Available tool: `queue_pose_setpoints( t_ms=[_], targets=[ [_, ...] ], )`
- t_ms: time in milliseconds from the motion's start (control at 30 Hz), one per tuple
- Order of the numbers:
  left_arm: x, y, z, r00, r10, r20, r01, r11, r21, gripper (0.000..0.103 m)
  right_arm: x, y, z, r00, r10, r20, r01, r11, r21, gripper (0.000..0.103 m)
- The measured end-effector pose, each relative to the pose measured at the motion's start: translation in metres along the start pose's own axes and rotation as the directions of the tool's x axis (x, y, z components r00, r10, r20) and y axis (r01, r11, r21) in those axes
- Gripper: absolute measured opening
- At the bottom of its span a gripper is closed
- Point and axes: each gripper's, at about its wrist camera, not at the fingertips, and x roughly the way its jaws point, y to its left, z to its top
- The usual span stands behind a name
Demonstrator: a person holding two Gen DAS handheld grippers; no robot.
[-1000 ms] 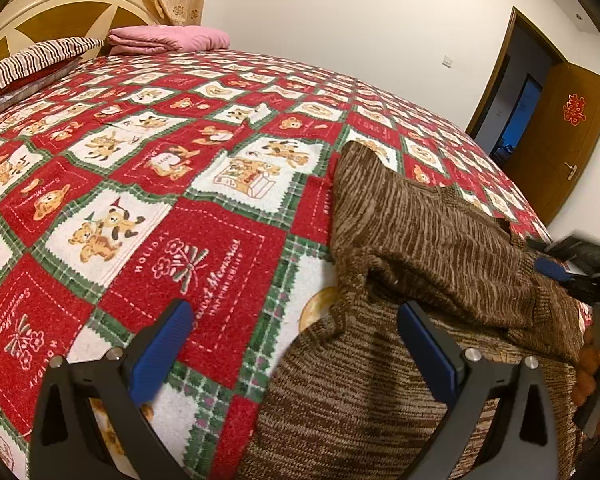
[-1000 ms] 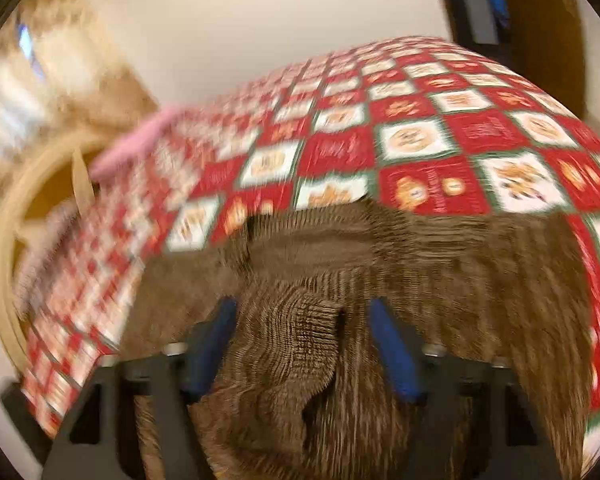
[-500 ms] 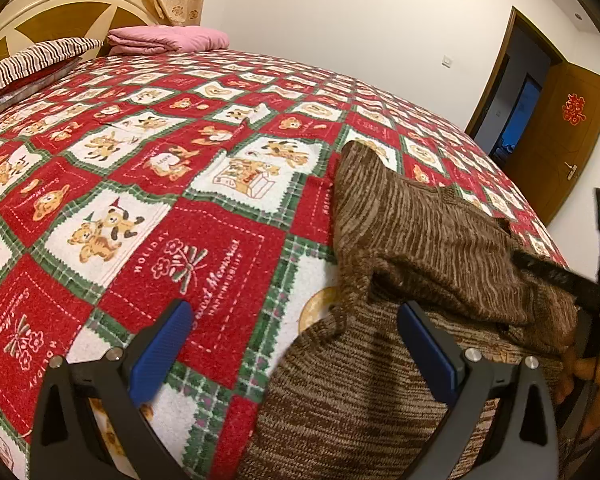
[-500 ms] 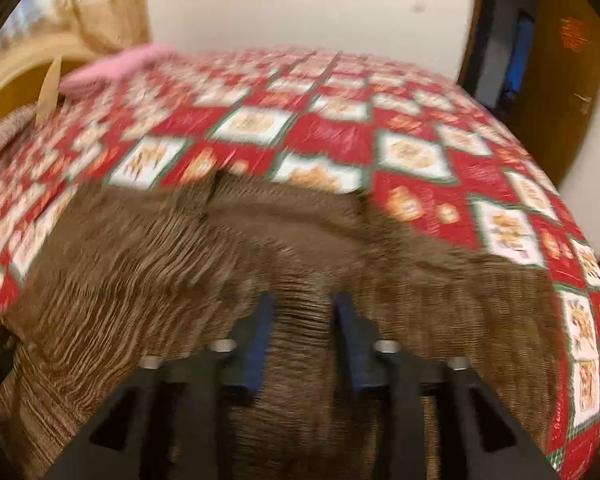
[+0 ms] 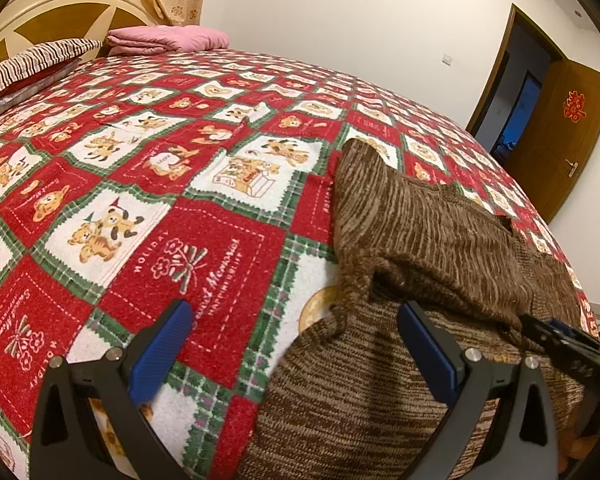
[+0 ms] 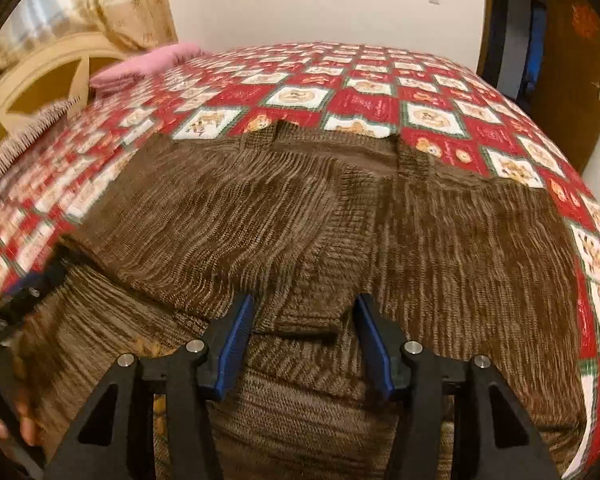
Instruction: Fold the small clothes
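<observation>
A brown knit sweater (image 6: 340,220) lies on the bed (image 5: 140,184), one sleeve folded across its body. It looks soft, limp and stretchy; best pinched at the ribbed cuff at 6 o'clock. Left gripper (image 5: 296,344) and right gripper (image 6: 304,332) gape, empty.

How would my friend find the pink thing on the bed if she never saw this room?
Start at the big bed with the red teddy-bear blanket and look to its far end, by the cream headboard. The folded pink pillow sits there beside a striped pillow; it is the only plain pink thing.
</observation>
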Motion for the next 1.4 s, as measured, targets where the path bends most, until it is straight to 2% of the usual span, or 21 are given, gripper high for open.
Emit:
queue_pose_setpoints(
  t_ms=[67, 233, 333, 400, 467, 533, 633, 767, 867, 967, 1100, 1167, 1267, 1400],
  targets=[
    [0.000, 0.000, 0.000, 1.000, 0.003, -0.003, -0.003, 1.000, 0.003, 0.103, -0.007, -0.011, -0.004, 1.000, 0.027, -0.013, -0.026, 0.998, 0.054, 0.053],
    [0.001, 0.001, 0.000, 1.000, -0.010, -0.009, 0.010, 1.000, 0.006, 0.103, -0.053, -0.005, -0.039, 0.995, -0.085, -0.050, 0.083, 0.996, -0.037, 0.053],
    [-0.001, 0.002, -0.001, 1.000, -0.020, -0.014, 0.021, 1.000, 0.013, 0.103, -0.110, -0.020, -0.074, 0.997, -0.065, 0.043, 0.064, 0.998, 0.014, 0.054],
    [-0.003, 0.000, -0.003, 0.999, -0.017, -0.030, 0.018, 0.999, 0.050, 0.103, -0.153, -0.033, -0.095, 0.990, -0.090, 0.109, 0.085, 0.995, 0.050, 0.054],
    [-0.008, -0.006, -0.010, 0.998, 0.006, -0.058, 0.002, 0.990, 0.139, 0.103, -0.193, -0.050, -0.116, 0.981, -0.127, 0.147, 0.114, 0.989, 0.089, 0.054],
    [-0.023, -0.011, -0.023, 0.998, 0.019, -0.060, -0.005, 0.974, 0.228, 0.103, -0.229, -0.066, -0.138, 0.976, -0.148, 0.161, 0.130, 0.985, 0.116, 0.054],
    [-0.051, -0.006, -0.045, 0.998, -0.026, -0.054, 0.040, 0.958, 0.283, 0.103, -0.267, -0.075, -0.167, 0.981, -0.122, 0.151, 0.104, 0.987, 0.122, 0.054],
    [-0.089, 0.001, -0.070, 0.997, -0.070, -0.046, 0.081, 0.932, 0.354, 0.103, -0.270, -0.071, -0.196, 0.995, -0.079, 0.068, 0.073, 0.993, 0.088, 0.054],
    [-0.120, 0.004, -0.086, 0.997, -0.081, -0.020, 0.082, 0.898, 0.433, 0.103, -0.257, -0.064, -0.215, 0.996, -0.086, -0.007, 0.087, 0.995, 0.044, 0.054],
    [-0.142, 0.012, -0.094, 0.995, -0.094, -0.020, 0.092, 0.877, 0.472, 0.103, -0.239, -0.061, -0.240, 0.993, -0.082, -0.080, 0.088, 0.994, 0.068, 0.054],
    [-0.154, 0.026, -0.089, 0.994, -0.098, -0.038, 0.105, 0.890, 0.443, 0.103, -0.215, -0.063, -0.270, 0.988, -0.078, -0.137, 0.098, 0.984, 0.147, 0.053],
    [-0.154, 0.033, -0.086, 0.995, -0.097, -0.037, 0.104, 0.899, 0.425, 0.103, -0.214, -0.052, -0.274, 0.980, -0.143, -0.136, 0.155, 0.985, 0.081, 0.052],
    [-0.155, 0.039, -0.088, 0.995, -0.089, -0.042, 0.098, 0.904, 0.415, 0.103, -0.210, -0.035, -0.280, 0.968, -0.169, -0.186, 0.172, 0.985, 0.002, 0.052],
    [-0.158, 0.044, -0.097, 0.993, -0.089, -0.080, 0.115, 0.896, 0.430, 0.103, -0.205, -0.037, -0.286, 0.966, -0.122, -0.229, 0.141, 0.987, 0.070, 0.052]
  ],
)
